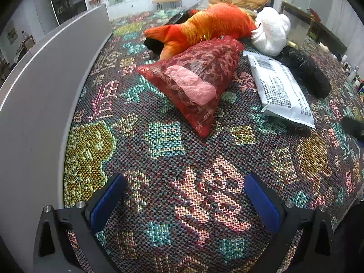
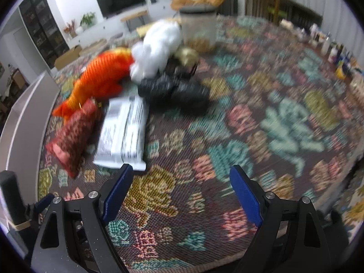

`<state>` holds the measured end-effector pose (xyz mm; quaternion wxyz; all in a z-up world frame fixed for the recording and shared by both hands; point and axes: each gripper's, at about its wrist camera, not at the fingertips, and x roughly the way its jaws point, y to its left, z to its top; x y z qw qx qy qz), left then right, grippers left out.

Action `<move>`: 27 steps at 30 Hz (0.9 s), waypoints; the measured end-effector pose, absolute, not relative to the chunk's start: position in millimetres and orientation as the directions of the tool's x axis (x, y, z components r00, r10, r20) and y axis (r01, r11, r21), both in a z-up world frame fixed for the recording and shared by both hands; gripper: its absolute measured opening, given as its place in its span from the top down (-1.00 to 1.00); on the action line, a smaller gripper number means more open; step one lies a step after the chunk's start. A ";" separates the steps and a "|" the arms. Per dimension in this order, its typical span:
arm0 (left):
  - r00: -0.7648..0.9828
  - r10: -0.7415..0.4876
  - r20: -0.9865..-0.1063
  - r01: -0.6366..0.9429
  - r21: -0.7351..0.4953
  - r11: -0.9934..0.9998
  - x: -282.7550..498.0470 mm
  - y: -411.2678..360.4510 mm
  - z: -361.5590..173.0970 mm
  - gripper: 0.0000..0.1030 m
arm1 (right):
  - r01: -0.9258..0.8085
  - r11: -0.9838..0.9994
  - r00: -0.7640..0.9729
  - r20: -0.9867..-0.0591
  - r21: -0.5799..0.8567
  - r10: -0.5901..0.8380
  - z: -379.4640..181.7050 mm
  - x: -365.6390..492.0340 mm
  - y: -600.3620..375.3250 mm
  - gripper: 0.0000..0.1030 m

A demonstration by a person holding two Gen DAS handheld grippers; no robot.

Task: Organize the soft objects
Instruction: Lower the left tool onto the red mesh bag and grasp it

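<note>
— Where do we look from on the left?
— Low over the counter [image 1: 163, 141], close to the red bag [image 1: 195, 84], facing the far wall.
— And on the right?
— Higher and further back, blurred, facing the same way. We share the bag [image 2: 72, 134], orange fish [image 2: 100, 79], and white packet [image 2: 122, 134].

The left gripper [image 1: 185, 201] is a black frame of angular struts with triangular cut-outs, silver round screw heads at the joints, and flat blue pads [image 1: 261, 202] lining both fingers. The right gripper [image 2: 182, 195] is built alike, with matching blue pads [image 2: 245, 198] and silver screws.
</note>
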<state>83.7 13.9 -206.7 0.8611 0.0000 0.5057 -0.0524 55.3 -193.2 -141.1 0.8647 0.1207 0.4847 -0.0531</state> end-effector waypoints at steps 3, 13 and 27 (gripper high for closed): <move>0.525 -0.091 -0.846 0.097 -0.046 0.994 75.4 14.5 -206.6 -1.00 | 0.231 0.959 0.500 -0.866 0.162 0.026 -162.3 61.8 -196.5 -0.72; 0.520 -0.145 -0.842 0.169 -0.066 0.984 99.3 24.3 -169.9 -0.99 | 0.225 0.968 0.563 -0.826 0.114 -0.033 -176.1 49.9 -190.5 -0.75; 0.447 -0.089 -0.890 0.327 0.070 0.943 201.7 -16.3 -182.2 0.16 | 0.233 0.962 0.576 -0.817 0.143 -0.018 -174.6 47.1 -195.5 -0.75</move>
